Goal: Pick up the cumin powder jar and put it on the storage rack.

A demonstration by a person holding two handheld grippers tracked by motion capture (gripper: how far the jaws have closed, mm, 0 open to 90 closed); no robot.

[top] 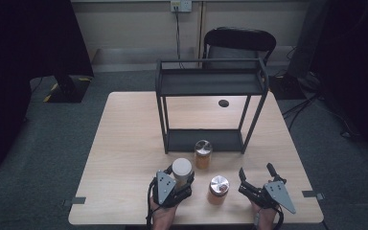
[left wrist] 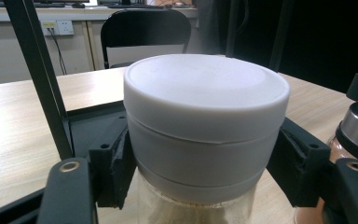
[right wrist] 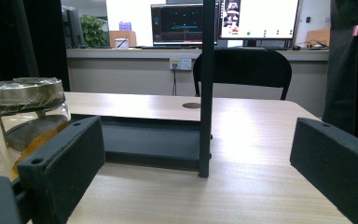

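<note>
a person's left gripper [top: 179, 178], at lower centre-left of the high view, is clamped on a white-lidded jar [top: 181, 170] that stands upright on the wooden table [top: 124, 143]. in the left gripper view the jar's white lid [left wrist: 205, 112] sits in the middle of the frame, with the black pads [left wrist: 116, 163] pressing its sides just under the lid. the jar's long axis runs straight up, crosswise to the level jaws. the black two-tier rack [top: 211, 103] lies above the jar in the high view, a little to the right, with its lower shelf [top: 205, 140] near. a steel-lidded amber jar [top: 203, 153] stands between the held jar and that shelf. a second amber jar [top: 218, 189] stands at lower centre. the right gripper [top: 258, 176], at lower right, has its jaws apart and holds nothing. the left hand is plainly the nearer one, so the likely move is lifting the jar up-frame toward the rack.
</note>
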